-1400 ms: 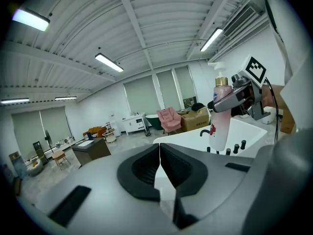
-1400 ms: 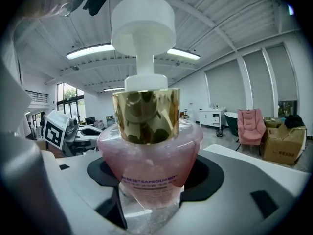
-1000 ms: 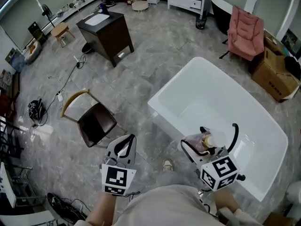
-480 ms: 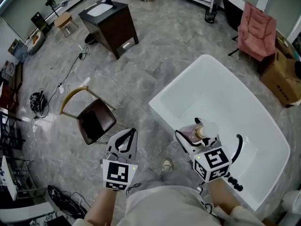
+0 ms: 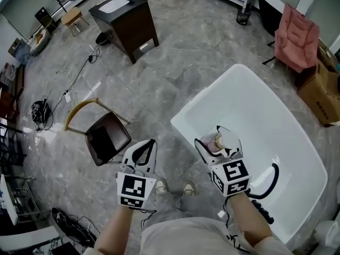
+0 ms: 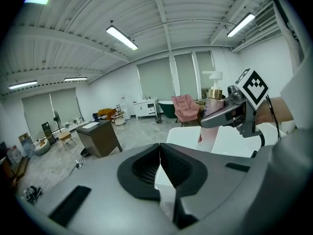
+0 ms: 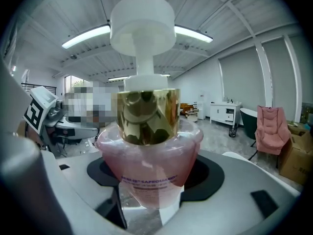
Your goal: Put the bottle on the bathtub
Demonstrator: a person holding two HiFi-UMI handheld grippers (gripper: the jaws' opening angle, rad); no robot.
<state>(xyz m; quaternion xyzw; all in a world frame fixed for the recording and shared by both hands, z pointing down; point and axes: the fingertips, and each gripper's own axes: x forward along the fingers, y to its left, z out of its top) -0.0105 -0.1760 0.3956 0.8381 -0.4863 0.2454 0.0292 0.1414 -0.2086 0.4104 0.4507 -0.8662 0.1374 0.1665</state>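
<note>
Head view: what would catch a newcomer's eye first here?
The large white bathtub fills the right side of the head view. Above its near edge the right gripper grips a pink pump bottle with gold collar and white pump head. The left gripper hangs shut and empty over the grey floor.

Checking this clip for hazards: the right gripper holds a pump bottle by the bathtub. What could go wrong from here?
1. The bathtub rim looks narrow and curved. The tall bottle with its big pump head could tip onto the floor or into the tub once released.
2. The right gripper clamps a smooth, tapering body, so the bottle may slip before it is set down.
</note>
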